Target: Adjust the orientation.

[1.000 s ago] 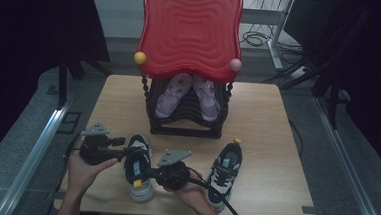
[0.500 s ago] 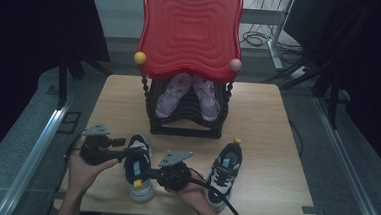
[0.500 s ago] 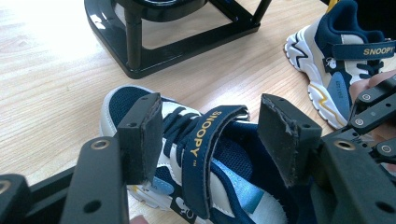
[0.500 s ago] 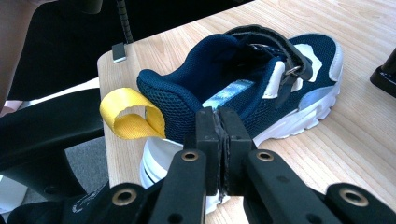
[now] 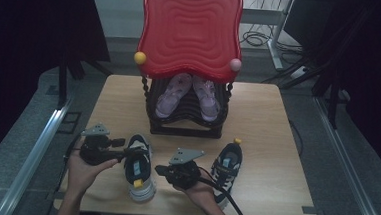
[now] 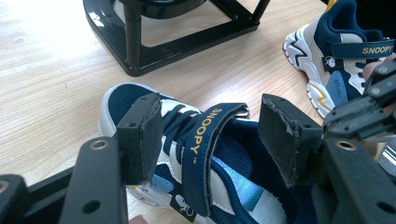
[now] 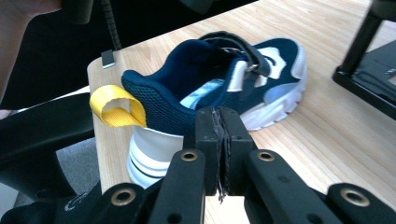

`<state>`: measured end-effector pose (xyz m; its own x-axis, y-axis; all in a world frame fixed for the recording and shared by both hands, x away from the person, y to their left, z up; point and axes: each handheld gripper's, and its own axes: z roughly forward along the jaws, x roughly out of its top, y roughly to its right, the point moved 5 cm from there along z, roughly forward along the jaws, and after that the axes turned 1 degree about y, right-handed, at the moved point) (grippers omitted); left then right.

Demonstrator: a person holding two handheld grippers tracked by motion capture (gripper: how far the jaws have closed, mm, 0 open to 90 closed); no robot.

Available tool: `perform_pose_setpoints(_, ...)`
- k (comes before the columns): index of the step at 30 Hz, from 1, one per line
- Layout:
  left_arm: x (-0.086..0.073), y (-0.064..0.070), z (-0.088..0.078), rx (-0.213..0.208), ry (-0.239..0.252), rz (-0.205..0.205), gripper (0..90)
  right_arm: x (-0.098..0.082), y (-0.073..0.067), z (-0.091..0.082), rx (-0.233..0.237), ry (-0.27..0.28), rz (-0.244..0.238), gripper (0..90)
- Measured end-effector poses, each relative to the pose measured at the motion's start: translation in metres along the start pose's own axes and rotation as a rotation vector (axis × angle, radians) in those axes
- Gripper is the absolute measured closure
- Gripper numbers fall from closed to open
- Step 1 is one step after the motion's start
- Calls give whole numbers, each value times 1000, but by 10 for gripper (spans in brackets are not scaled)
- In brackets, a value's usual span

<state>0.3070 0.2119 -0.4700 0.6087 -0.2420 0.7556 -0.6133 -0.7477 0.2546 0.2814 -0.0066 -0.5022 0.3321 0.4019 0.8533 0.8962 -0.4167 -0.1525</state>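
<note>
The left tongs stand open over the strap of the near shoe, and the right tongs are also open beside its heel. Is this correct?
Not fully. The right tongs are shut with nothing between them, as the right gripper view shows. The left tongs do stand open over the strap of the near shoe.

The high view looks down from above the table; both gripper views sit close, sharing the near sneaker (image 6: 196,158).

wooden table (image 5: 258,116), two sneakers (image 5: 138,172), black rack (image 5: 184,129)
</note>
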Motion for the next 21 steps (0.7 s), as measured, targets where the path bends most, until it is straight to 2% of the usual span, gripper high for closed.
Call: perform_pose_setpoints(21,-2,-1,2,-9,-18,-6,397,-8,24,-39,-91,33,43,868)
